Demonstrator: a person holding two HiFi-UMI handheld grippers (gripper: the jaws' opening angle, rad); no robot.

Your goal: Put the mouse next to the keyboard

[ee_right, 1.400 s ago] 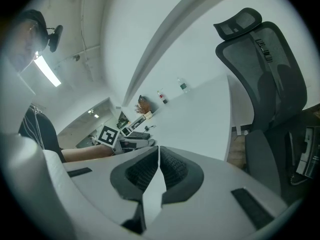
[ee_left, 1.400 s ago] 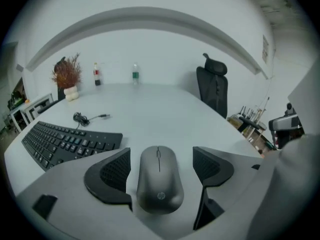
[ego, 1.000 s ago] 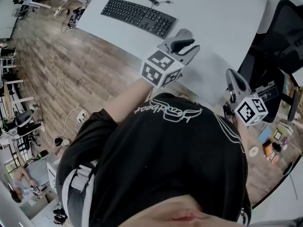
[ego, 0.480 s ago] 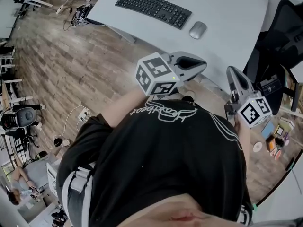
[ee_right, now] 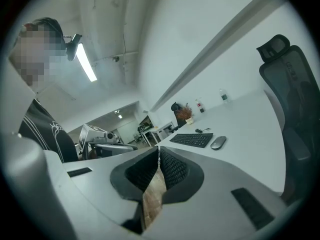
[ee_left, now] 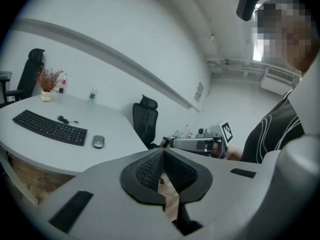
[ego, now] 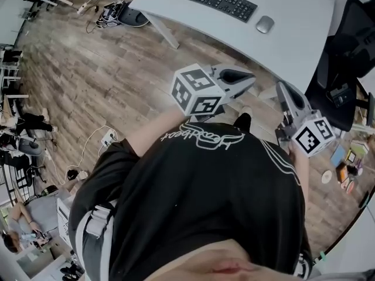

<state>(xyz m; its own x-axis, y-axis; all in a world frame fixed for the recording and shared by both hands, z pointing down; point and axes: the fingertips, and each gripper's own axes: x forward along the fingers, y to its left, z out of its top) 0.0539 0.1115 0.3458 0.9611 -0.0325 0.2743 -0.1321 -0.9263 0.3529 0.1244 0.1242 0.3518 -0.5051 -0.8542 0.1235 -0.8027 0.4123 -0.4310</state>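
1. Evidently the placing step looks complete: the mouse (ego: 265, 24) lies on the table (ego: 296, 45) just beside the keyboard (ego: 212, 0), not touching it.
2. Left gripper (ego: 253, 80) and right gripper (ego: 280, 87): jaws together, nothing between them, both clear of the table.
3. Next move, as judged: keep clear; disturb nothing.
4. Count: one mouse, one keyboard, two grippers.

Grey mouse (ego: 265, 24) flat on white desk, just beside black keyboard (ego: 211, 0), right end
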